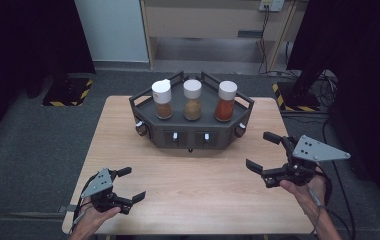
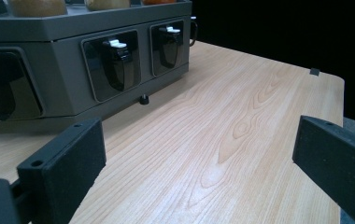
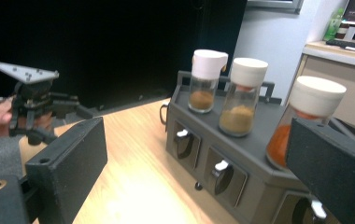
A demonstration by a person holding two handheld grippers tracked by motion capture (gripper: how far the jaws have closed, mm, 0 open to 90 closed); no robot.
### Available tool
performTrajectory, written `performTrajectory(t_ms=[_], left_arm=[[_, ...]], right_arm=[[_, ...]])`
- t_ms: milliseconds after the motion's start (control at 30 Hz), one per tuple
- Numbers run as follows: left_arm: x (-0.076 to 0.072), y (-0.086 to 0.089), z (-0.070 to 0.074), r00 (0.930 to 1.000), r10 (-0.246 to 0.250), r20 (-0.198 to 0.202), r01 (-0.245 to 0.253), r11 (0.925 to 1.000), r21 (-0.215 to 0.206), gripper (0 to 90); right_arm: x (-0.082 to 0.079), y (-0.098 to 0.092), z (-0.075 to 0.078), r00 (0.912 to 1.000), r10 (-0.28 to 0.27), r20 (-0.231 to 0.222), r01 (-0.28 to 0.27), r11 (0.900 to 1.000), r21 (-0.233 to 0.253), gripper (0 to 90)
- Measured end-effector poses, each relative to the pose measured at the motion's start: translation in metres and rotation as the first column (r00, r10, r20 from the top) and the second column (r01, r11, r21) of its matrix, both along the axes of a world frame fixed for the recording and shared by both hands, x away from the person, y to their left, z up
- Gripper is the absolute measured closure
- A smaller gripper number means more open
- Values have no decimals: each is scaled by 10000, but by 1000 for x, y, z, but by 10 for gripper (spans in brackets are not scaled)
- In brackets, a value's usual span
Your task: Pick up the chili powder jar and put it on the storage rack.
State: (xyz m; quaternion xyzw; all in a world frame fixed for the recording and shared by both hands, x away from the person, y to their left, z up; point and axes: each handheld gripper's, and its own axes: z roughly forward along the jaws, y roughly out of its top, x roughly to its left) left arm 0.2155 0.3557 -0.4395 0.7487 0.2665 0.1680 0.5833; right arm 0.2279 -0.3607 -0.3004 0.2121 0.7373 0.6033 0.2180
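On the pale wooden bench (image 1: 198, 185), both the left hand-held gripper (image 1: 128, 186) and right hand-held gripper (image 1: 262, 151) were wide open and empty. The red-spice glass jar with white cap (image 1: 226, 101) stood at the right end of the dark grey hexagonal rack (image 1: 193, 137) by the far edge; the right one would best approach level, jaws straddling its body.

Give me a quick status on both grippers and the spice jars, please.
Left gripper open, empty, low over the table. Right gripper open, empty, nearest the red spice jar. Three jars upright on the grey rack. Nothing in between.

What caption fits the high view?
Two open grippers, left and right, wait before a rack of three spice jars.
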Motion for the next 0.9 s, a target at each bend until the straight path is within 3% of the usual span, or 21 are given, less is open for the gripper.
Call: performTrajectory(t_ms=[400, 700, 900], left_arm=[[-1, 1, 0, 10000, 22, 55, -22, 10000, -52, 12], [-1, 1, 0, 9999, 83, 78, -82, 9999, -85, 12], [-2, 2, 0, 9998, 140, 127, -139, 9998, -115, 12]], right_arm=[[-19, 3, -31, 9998, -104, -143, 100, 9995, -304, 64], [-24, -2, -58, 9972, -306, -684, 294, 9994, -180, 59], [-28, -6, -68, 9964, -460, -709, 453, 9989, -106, 48]])
